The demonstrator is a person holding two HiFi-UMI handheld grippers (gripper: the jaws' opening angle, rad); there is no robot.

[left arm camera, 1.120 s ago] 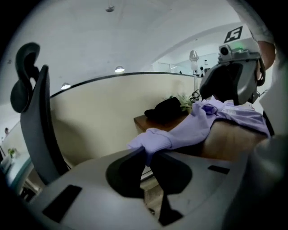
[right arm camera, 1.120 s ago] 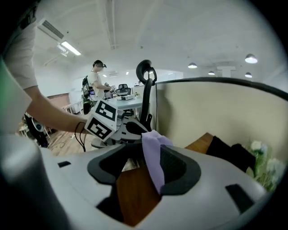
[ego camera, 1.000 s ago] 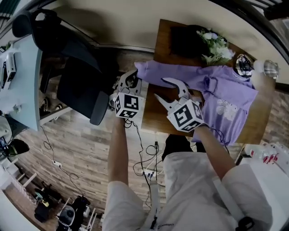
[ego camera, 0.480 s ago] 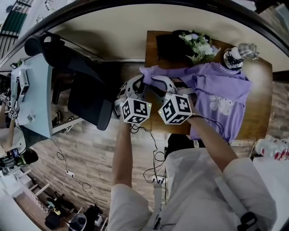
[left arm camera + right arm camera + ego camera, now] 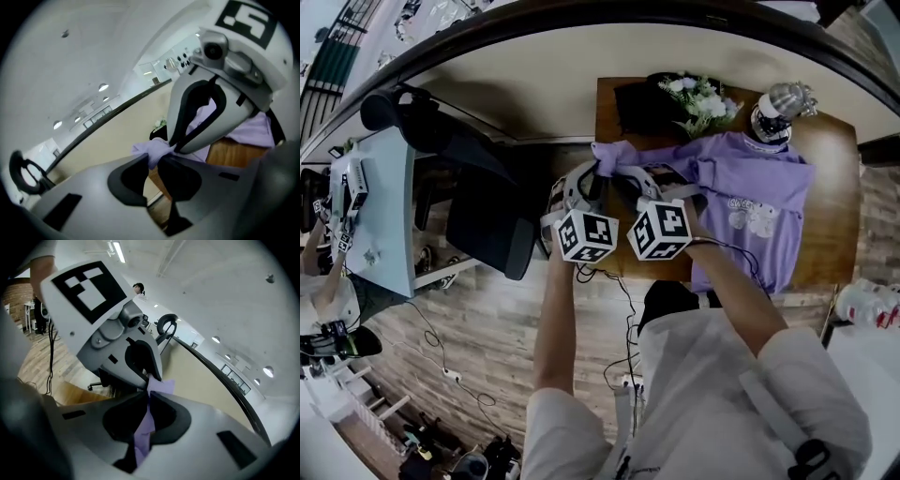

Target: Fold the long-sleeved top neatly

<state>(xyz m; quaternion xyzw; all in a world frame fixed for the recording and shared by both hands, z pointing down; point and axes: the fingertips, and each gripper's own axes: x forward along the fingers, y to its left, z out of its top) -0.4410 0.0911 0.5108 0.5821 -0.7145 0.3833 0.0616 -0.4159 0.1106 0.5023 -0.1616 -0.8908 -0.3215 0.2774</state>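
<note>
The purple long-sleeved top lies on the wooden table, with one sleeve stretched toward the table's left edge. Both grippers meet at that sleeve's end, tips almost touching. My left gripper pinches the bunched cuff; its jaws have just been opening slightly, and the cloth is still caught between the tips. My right gripper has just been closing and is shut on the sleeve, purple cloth hanging down between its jaws. The cuff is lifted off the table.
At the table's back stand white flowers, a dark object and a metal bottle. A black office chair stands left of the table. Cables trail over the wooden floor. A pale desk stands far left.
The right gripper, open over the table a second ago, has swung left beside the left gripper and closed on the sleeve end. Both grippers have risen with the cuff.
</note>
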